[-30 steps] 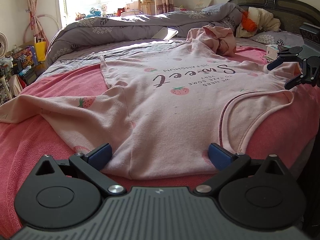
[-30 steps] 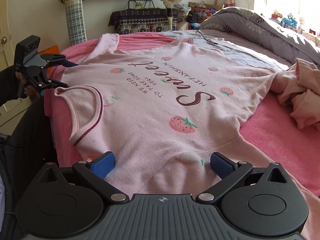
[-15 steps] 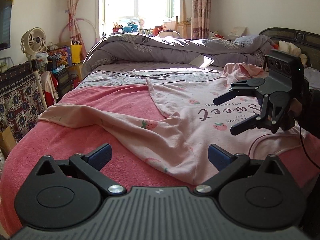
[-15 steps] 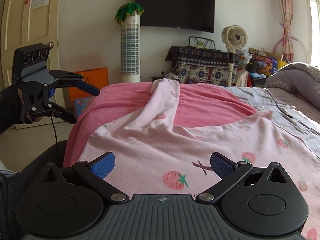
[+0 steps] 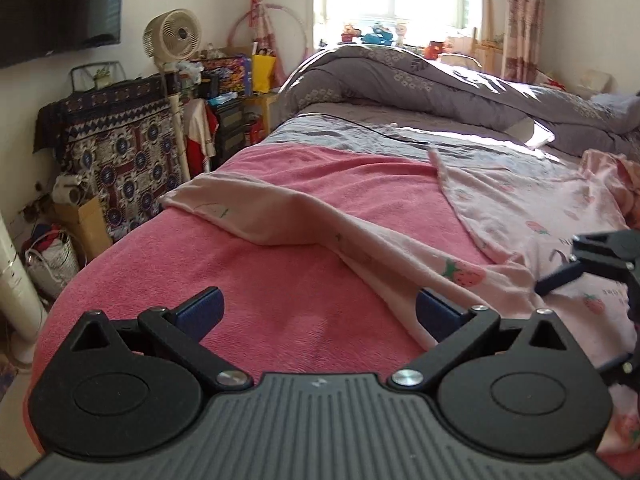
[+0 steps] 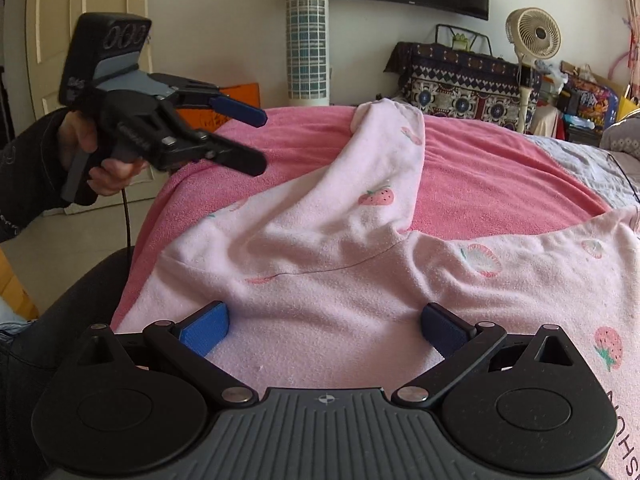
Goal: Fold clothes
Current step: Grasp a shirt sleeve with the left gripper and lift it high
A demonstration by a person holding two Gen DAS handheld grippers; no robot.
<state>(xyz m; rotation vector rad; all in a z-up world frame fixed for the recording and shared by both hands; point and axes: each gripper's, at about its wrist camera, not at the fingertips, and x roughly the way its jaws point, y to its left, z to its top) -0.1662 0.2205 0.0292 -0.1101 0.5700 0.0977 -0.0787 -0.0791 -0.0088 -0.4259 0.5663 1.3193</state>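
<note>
**Both claws spread over the pink shirt**

A pink shirt (image 6: 360, 280) printed with strawberries lies face up on the pink blanket (image 5: 248, 300) that covers the near part of the bed. One sleeve (image 5: 280, 216) stretches away from the body of the shirt across the blanket toward the bed's edge, its cuff lying flat near the corner. In the right wrist view the same sleeve (image 6: 384, 152) runs up and away from the shoulder seam, with a strawberry on it.

The left gripper (image 5: 318, 310) hovers low over the blanket just beside the shirt's shoulder, its fingers spread wide and holding nothing; its right fingertip sits at the edge of the cloth, though whether it touches cannot be told. Seen from the right wrist view, the left gripper (image 6: 256, 140) is held in a hand (image 6: 100, 160) off the bed's side, its jaws apart and clear of the cloth.

The right gripper (image 6: 324, 326) sits close over the shirt's chest, its fingers spread wide with pink fabric between them, nothing pinched. In the left wrist view the right gripper (image 5: 560, 276) shows only partly at the frame's edge, above the printed lettering.

Behind lie a grey quilt (image 5: 420, 80), a fan (image 5: 172, 38) and a patterned cloth (image 5: 120, 148).
</note>
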